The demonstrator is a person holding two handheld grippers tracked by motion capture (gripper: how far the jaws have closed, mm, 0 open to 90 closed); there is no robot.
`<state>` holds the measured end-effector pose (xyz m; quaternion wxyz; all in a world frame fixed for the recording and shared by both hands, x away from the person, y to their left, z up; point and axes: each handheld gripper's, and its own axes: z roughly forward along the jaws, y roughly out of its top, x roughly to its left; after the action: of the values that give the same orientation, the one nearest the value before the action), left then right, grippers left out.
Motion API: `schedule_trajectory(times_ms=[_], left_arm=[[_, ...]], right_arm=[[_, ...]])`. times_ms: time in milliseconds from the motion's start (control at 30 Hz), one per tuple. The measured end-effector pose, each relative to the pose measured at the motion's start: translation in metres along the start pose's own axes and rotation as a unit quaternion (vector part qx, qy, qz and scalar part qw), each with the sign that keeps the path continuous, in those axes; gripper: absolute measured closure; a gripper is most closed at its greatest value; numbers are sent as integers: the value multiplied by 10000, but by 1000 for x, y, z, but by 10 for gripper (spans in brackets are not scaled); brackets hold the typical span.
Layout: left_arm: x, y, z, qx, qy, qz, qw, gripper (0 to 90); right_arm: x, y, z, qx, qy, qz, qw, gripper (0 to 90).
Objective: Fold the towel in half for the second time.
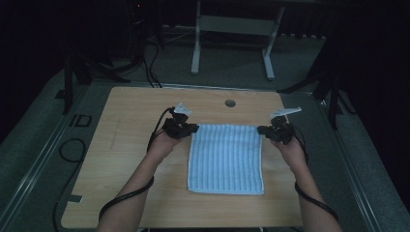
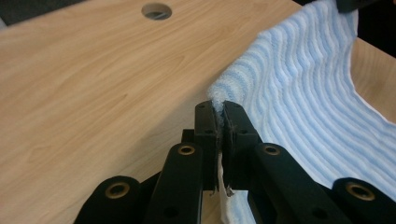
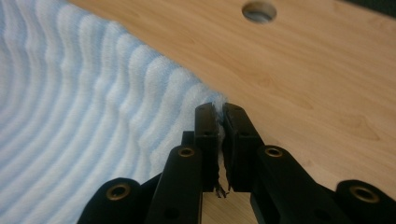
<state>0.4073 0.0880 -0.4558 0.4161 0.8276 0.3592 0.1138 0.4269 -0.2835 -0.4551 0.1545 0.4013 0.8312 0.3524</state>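
Left tool (image 1: 192,129) and right tool (image 1: 263,130), seen from the high view, each pinch a far corner of the blue striped towel (image 1: 226,159), which lies on the wooden table (image 1: 125,159) just nearer the person than the round cable hole (image 1: 230,103). Its long axis runs from that hole toward the person, and the stripes run the same way.

Left gripper view: the left tool (image 2: 222,108) is clenched on the towel (image 2: 308,102) corner, a thin wad of cloth squeezed between its jaws, with the hole (image 2: 156,10) beyond.

Right gripper view: the right tool (image 3: 220,110) grips the towel (image 3: 84,116) by only a sliver of hem, on the near side of the hole (image 3: 258,11). I judge that corner could slip out if the hands pull apart or lift unevenly, and the cloth would sag or skew
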Motion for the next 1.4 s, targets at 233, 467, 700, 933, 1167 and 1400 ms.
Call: schedule_trajectory(times_ms=[233,467,700,933,1167,1400], left_arm=[[-12,-19,-17,6,-226,53,9997,852],[-36,-49,-28,75,-575,118,9982,851],[-53,-71,-45,66,-770,231,9967,850],[-71,-89,-55,140,-856,262,9959,848],[-95,-98,-79,-99,-1117,400,9929,846],[-98,-121,-92,259,-1665,468,9846,557]], right_arm=[[18,-21,-24,-314,226,-73,9992,844],[35,-55,-45,-395,427,-117,9982,843],[51,-85,-64,-432,722,-130,9964,841],[74,-106,-82,-440,873,-163,9951,838],[95,-121,-113,-650,911,-232,9934,836],[110,-152,-141,-476,1218,-197,9912,608]])
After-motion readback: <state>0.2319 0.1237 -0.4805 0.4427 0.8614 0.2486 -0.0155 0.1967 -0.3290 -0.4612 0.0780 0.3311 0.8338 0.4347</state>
